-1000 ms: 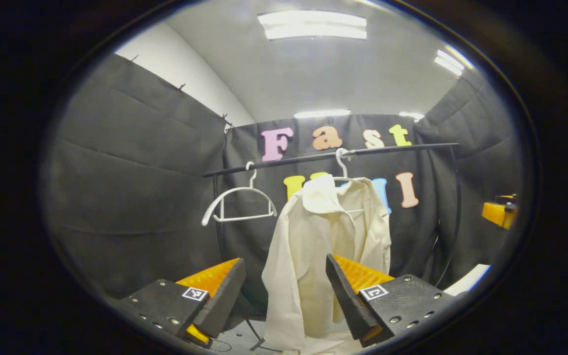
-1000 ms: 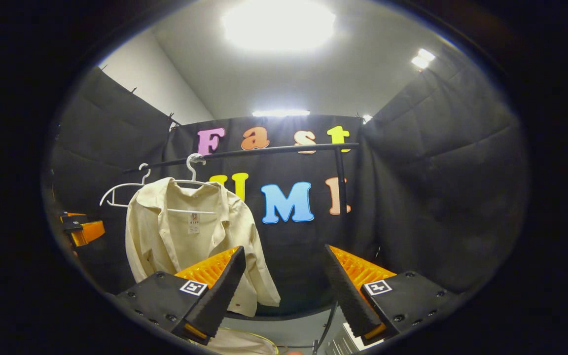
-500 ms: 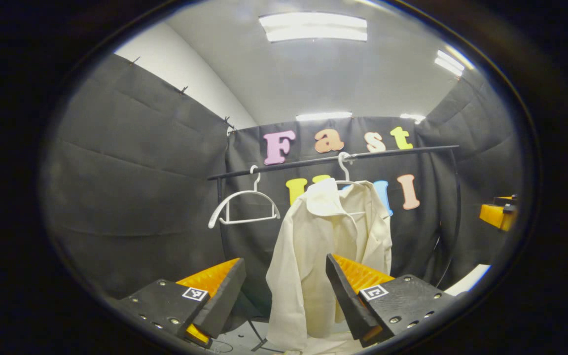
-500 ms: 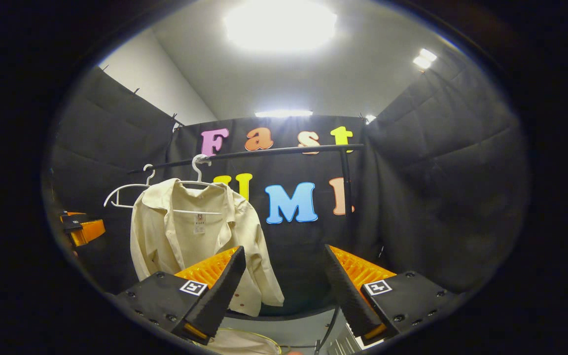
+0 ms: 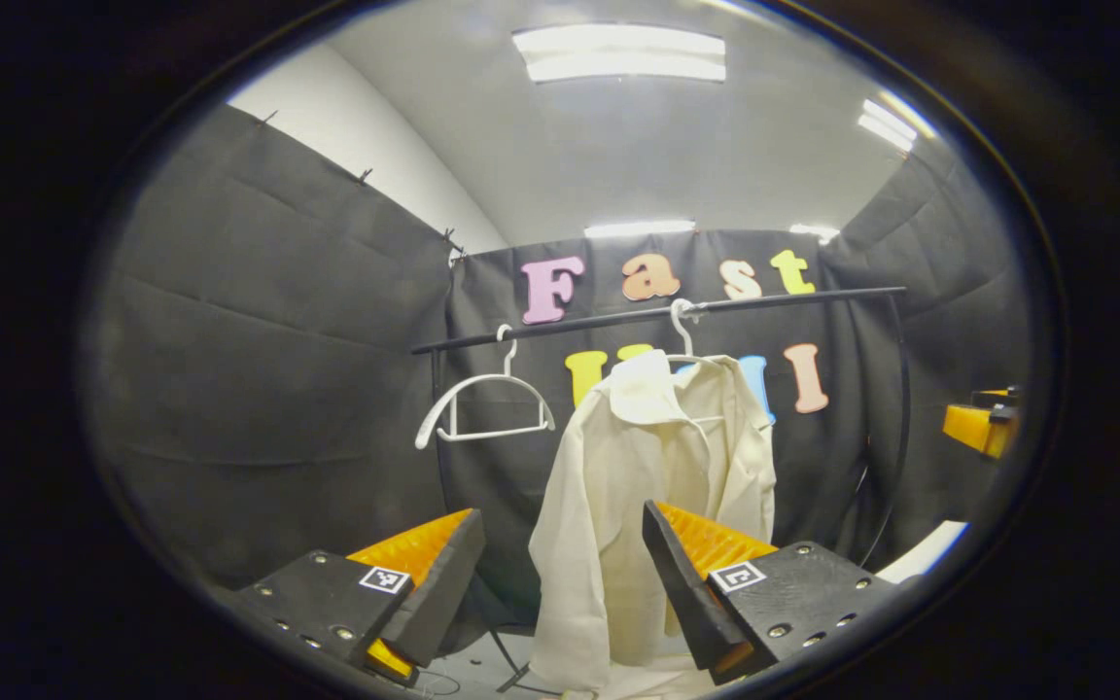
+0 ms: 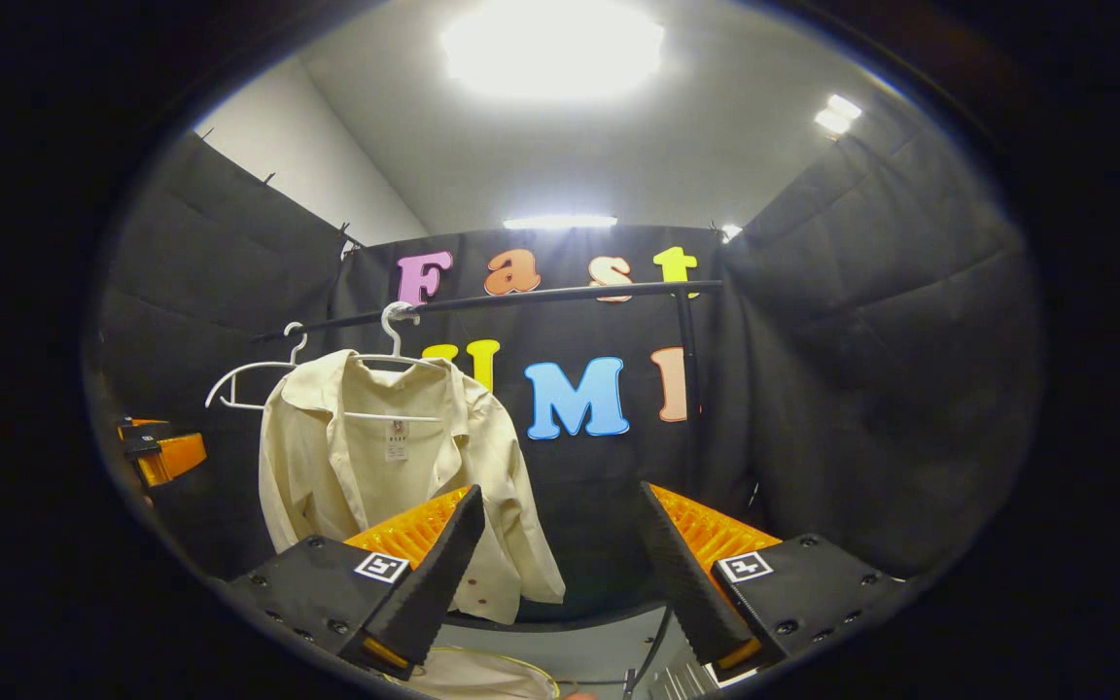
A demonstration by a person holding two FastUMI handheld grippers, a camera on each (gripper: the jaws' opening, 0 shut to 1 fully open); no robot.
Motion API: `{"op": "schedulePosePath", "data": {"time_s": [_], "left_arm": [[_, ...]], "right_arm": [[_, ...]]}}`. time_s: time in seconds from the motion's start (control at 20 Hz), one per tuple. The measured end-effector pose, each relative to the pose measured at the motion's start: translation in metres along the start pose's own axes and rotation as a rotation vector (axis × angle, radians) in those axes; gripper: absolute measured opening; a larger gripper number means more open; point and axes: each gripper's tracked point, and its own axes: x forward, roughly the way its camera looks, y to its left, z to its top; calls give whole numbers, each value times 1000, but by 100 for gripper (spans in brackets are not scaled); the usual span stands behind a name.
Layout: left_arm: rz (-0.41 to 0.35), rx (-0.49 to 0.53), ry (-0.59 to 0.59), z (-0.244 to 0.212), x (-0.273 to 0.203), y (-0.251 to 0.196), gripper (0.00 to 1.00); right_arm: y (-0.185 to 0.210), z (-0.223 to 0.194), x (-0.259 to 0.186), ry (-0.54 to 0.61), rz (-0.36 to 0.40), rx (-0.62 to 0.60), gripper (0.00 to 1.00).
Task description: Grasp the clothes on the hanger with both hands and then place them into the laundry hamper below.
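A cream shirt (image 5: 638, 496) hangs on a white hanger (image 5: 683, 335) from a black rail (image 5: 657, 314); in the right gripper view the same shirt (image 6: 385, 467) hangs left of centre. My left gripper (image 5: 565, 574) stands open, some way short of the shirt, nothing between its fingers. My right gripper (image 6: 560, 564) is open too, aimed right of the shirt at the black wall. Far off, the right gripper (image 5: 980, 426) shows at the right edge of the left gripper view, and the left gripper (image 6: 159, 449) at the left edge of the right gripper view. A pale hamper rim (image 6: 482, 673) shows at the bottom.
An empty white hanger (image 5: 484, 403) hangs on the rail left of the shirt. The rack's upright post (image 6: 688, 389) stands right of the shirt. A white object (image 5: 925, 552) lies low at the right of the left gripper view.
Both views have shifted slightly, so the shirt and rail sit a little farther right than before. Both grippers stay open.
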Motion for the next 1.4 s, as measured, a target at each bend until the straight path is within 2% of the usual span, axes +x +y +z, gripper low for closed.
{"op": "schedulePosePath", "data": {"time_s": [0.45,0.8,1.05,1.4], "left_arm": [[-24,-6,-19,1,9,7,96],[-82,-24,-32,0,27,-2,95],[-61,-34,-44,-2,54,-32,95],[-19,-46,-23,-11,104,-98,95]], "right_arm": [[25,3,14,-3,15,-6,99],[61,-4,39,-8,41,-11,99],[73,-6,87,-28,116,0,99],[89,-22,168,-9,286,26,99]]}}
